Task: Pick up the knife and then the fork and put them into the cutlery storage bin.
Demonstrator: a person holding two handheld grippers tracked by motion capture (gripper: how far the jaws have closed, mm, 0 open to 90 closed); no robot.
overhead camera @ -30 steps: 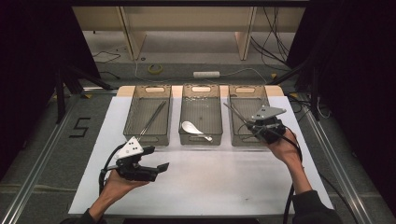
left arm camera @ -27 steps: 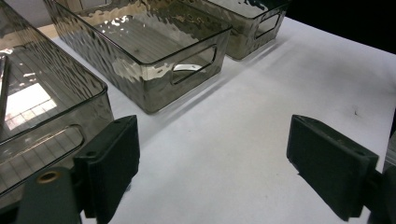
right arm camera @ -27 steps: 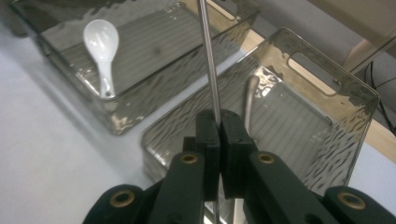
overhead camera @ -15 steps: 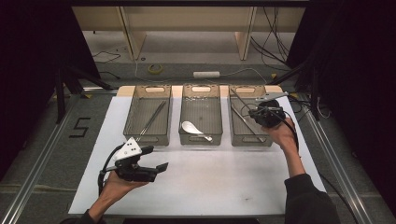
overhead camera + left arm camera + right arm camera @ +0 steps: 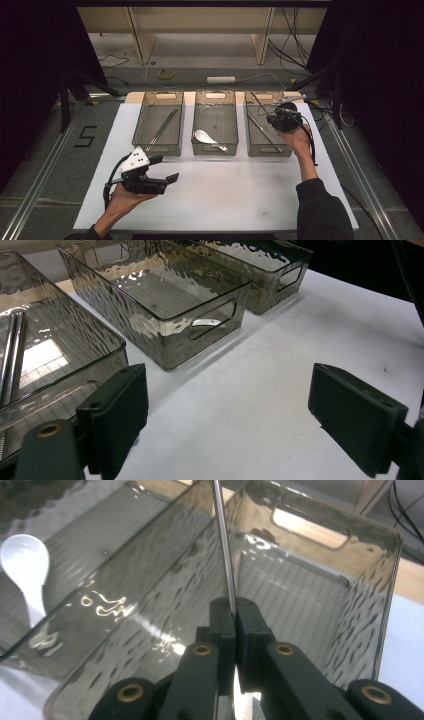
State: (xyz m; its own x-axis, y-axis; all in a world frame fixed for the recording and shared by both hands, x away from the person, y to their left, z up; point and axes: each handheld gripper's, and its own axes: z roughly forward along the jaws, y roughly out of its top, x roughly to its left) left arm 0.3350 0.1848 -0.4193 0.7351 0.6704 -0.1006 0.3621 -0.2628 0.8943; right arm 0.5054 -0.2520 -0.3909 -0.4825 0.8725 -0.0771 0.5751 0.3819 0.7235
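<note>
Holding my left gripper (image 5: 162, 169) low over the near left part of the white table (image 5: 240, 200), I keep its jaws spread wide with bare tabletop between them. Farther out on the right, my right gripper (image 5: 233, 611) has its jaws pressed together on a thin metal rod (image 5: 224, 545), pinching it at its near end. From the pads the rod runs straight away from me, its long axis pointing toward the far end of the right bin (image 5: 285, 150). It hangs over that bin; whether its far tip touches anything I cannot tell. It is slim, straight, round and shiny silver, like a single chopstick.

Three smoky, see-through bins with rippled walls and cut-out handles stand side by side along the far edge of the table. The left bin (image 5: 145, 145) holds two long metal sticks (image 5: 162, 127) lying together lengthwise. The middle bin (image 5: 200, 150) holds one white spoon (image 5: 207, 138), its bowl toward the left and its handle slanting to the near right. Another metal stick (image 5: 262, 131) lies on the floor of the right bin, slanted.
</note>
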